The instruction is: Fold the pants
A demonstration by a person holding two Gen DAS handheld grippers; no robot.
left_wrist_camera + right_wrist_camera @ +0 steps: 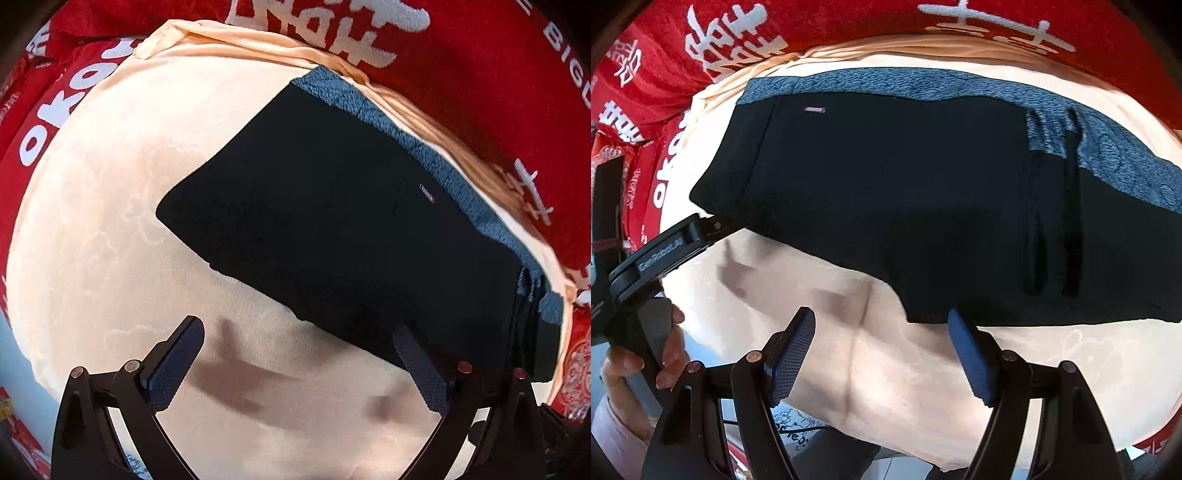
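Black pants [332,221] with a blue-grey lining band [424,147] lie folded in a flat block on a cream blanket [110,221]. In the right wrist view the pants [886,184] fill the middle, with a small label [815,109] near their upper left. My left gripper [299,332] is open and empty, just short of the pants' near edge. My right gripper [882,328] is open and empty, its right fingertip [960,332] at the pants' near edge. The left gripper's body [661,254] and the hand holding it show at the left of the right wrist view.
A red blanket with white characters [480,74] lies under and behind the cream blanket, also in the right wrist view [738,37]. The cream blanket's front edge [886,443] drops off below the right gripper. Floor and red packaging [22,443] show at lower left.
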